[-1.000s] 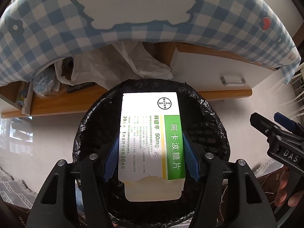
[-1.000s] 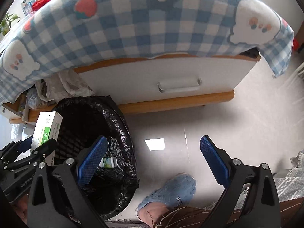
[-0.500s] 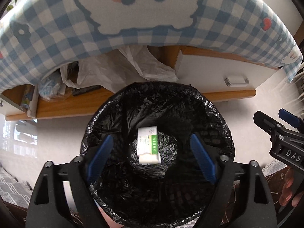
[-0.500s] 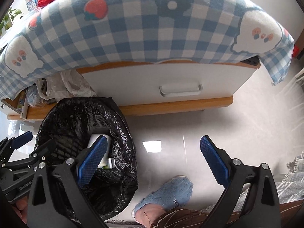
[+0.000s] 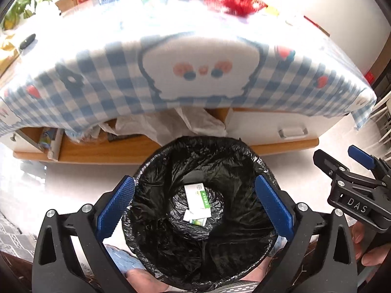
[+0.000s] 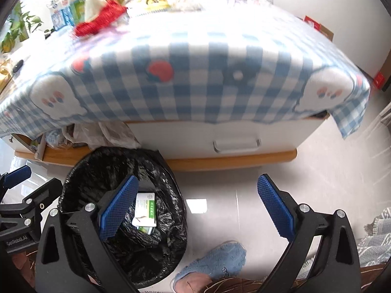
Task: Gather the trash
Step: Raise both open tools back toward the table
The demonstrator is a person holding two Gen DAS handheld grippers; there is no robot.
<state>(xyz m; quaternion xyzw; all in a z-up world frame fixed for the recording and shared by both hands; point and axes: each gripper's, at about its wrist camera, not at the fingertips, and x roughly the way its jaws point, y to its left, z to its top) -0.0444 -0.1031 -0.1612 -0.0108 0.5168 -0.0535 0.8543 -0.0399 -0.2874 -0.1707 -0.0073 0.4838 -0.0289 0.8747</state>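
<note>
Table (image 5: pixel 102 92) sits behind, checked cloth draped over its edge; more clutter on top, likely next pickups. Bin (image 5: pixel 146 171) sits on the floor in front, black liner, placed for drops. Left gripper (image 5: pixel 194 206) hangs over bin mouth, jaws just opened wide, nothing between. Right gripper (image 6: pixel 196 207) beside bin, spread apart, empty. Box (image 5: pixel 198 196) lies flat at bin bottom: white, green stripe, end flap open.

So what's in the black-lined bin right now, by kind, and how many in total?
Inside the black-lined bin:
White-and-green medicine boxes: 2, the large box and a smaller one partly under its near end
Other kinds: 0 that I can see
Total: 2

Both grippers, left and right, are open and empty.
</note>
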